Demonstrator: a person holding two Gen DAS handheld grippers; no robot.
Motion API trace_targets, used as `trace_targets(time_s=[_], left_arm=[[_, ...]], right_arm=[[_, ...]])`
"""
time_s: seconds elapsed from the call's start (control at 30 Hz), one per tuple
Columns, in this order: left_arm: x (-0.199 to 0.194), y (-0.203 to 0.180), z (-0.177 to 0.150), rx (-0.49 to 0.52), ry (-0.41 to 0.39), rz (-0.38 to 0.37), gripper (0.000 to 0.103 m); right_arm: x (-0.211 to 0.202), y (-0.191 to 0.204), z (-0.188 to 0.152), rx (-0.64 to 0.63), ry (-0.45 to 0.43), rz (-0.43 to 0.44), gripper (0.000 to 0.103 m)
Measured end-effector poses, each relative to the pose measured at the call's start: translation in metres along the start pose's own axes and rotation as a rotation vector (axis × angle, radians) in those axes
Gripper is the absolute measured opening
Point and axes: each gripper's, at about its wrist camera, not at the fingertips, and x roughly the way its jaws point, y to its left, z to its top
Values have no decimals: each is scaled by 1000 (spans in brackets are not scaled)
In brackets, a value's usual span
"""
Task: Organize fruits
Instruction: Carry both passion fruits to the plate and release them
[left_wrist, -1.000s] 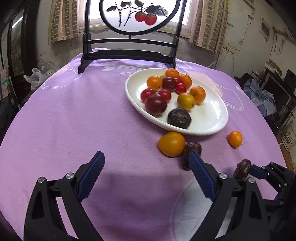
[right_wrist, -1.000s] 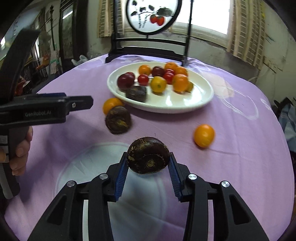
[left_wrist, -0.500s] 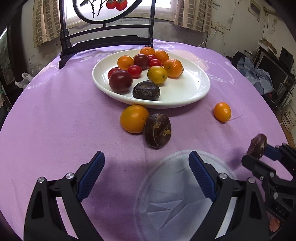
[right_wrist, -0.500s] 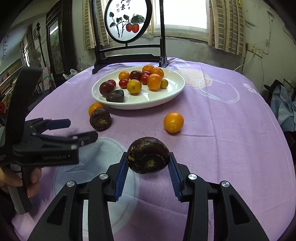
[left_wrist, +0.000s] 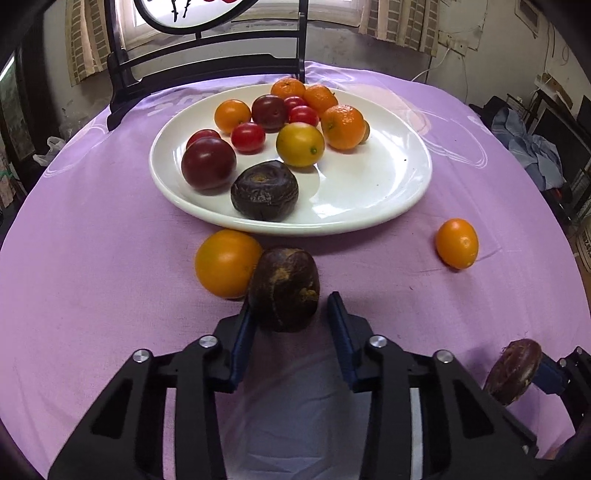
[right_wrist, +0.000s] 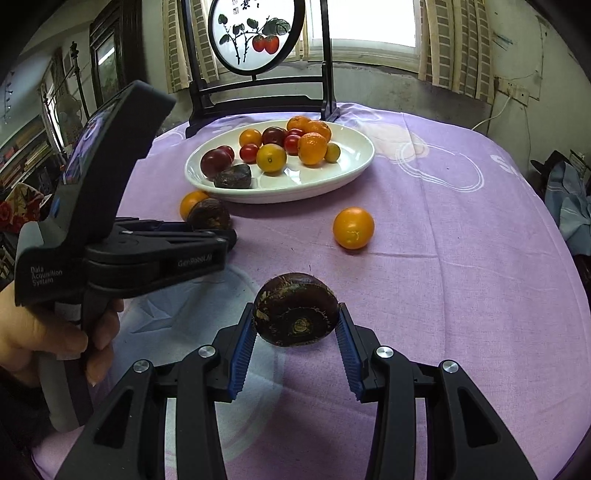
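A white plate (left_wrist: 388, 192) holds several oranges, tomatoes, plums and one dark passion fruit (left_wrist: 264, 190). My left gripper (left_wrist: 291, 314) straddles a second dark passion fruit (left_wrist: 284, 288) on the cloth; the left pad touches it, a small gap shows at the right pad. An orange (left_wrist: 225, 262) sits against that fruit. My right gripper (right_wrist: 295, 325) is shut on a third dark passion fruit (right_wrist: 295, 308) above the cloth; it also shows in the left wrist view (left_wrist: 511, 371).
A loose orange (left_wrist: 457, 242) lies on the purple tablecloth (left_wrist: 92, 258) right of the plate; it also shows in the right wrist view (right_wrist: 353, 228). A black stand with a round painted screen (right_wrist: 256, 33) rises behind the plate (right_wrist: 347, 166). Clutter surrounds the table.
My left gripper moved forward to the passion fruit on the cloth and narrowed its jaws around it. My right gripper kept its fruit and shifted slightly.
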Motion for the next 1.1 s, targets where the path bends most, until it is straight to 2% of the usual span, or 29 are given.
trace_targets(time_s=[0.3,0.47,0.53,0.57,0.73,0.8,0.83,0.87,0.93,1.03,1.1], left_arm=[[-19,18,-11,-14,-28,-48,30],[-57,23,-22,42,-111,-70,19],[-66,27,-23,53,-131,-77,10],[-67,29,-24,55,-135,-79,10],[-45,42,-28,11,-38,-124,10],[-41,46,-33,-22,-13,-152,23],[-41,47,-36,-33,-15,-158,42],[-43,46,-38,-33,-25,-160,56],[-50,39,-43,-8,-54,-170,59],[-59,22,-47,65,-78,-188,69],[-58,10,-49,120,-83,-163,70]], right_arm=[[-1,2,0,-9,-10,-12,44],[-7,3,0,-11,-43,-6,44],[-5,2,1,-6,-45,-8,44],[-3,2,0,-4,-38,-10,44],[3,0,-1,7,-19,-16,44],[1,1,-1,4,-25,-16,44],[0,1,0,3,-28,-13,44],[-1,1,0,3,-31,-7,44],[-3,1,0,-1,-36,-4,43],[-6,1,1,-3,-39,-7,43],[-8,-2,2,7,-42,-9,43]])
